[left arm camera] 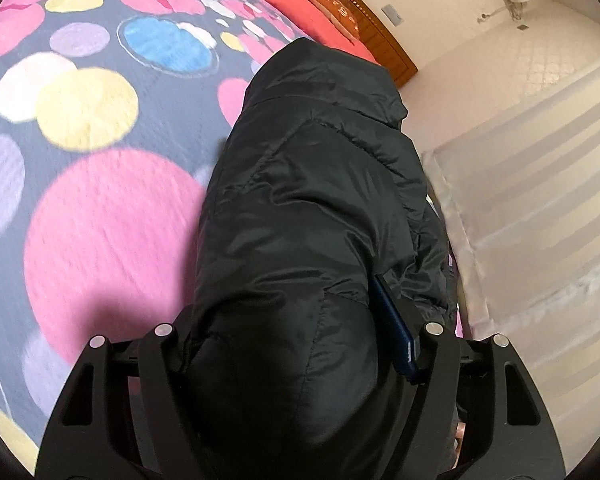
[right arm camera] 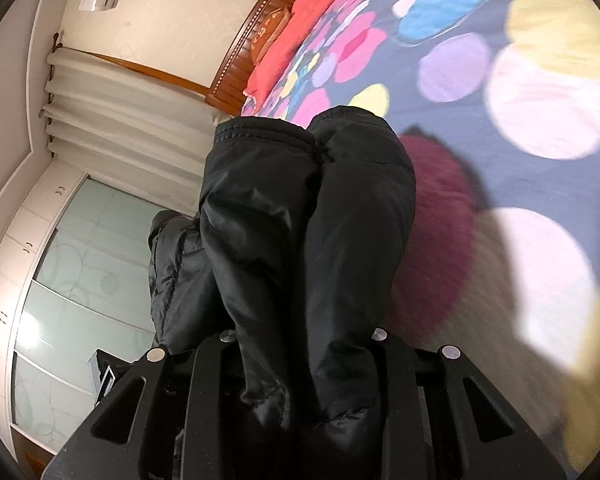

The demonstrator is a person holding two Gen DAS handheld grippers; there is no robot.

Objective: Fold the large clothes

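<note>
Black padded jacket (left arm camera: 308,208) bunches in both your left tongs (left arm camera: 296,344) and right tongs (right arm camera: 304,344), so keep them level while lowering it onto the bed (left arm camera: 100,160).

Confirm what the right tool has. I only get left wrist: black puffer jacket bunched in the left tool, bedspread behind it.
Observer: The right tool is shut on two thick folds of the same black jacket.
Operator: Anything under it?
Observer: The polka-dot bedspread, with the jacket's dark shadow across it.
Operator: What's on the far side of that view?
Observer: A frosted-glass wardrobe, plus more of the jacket hanging toward it.
</note>
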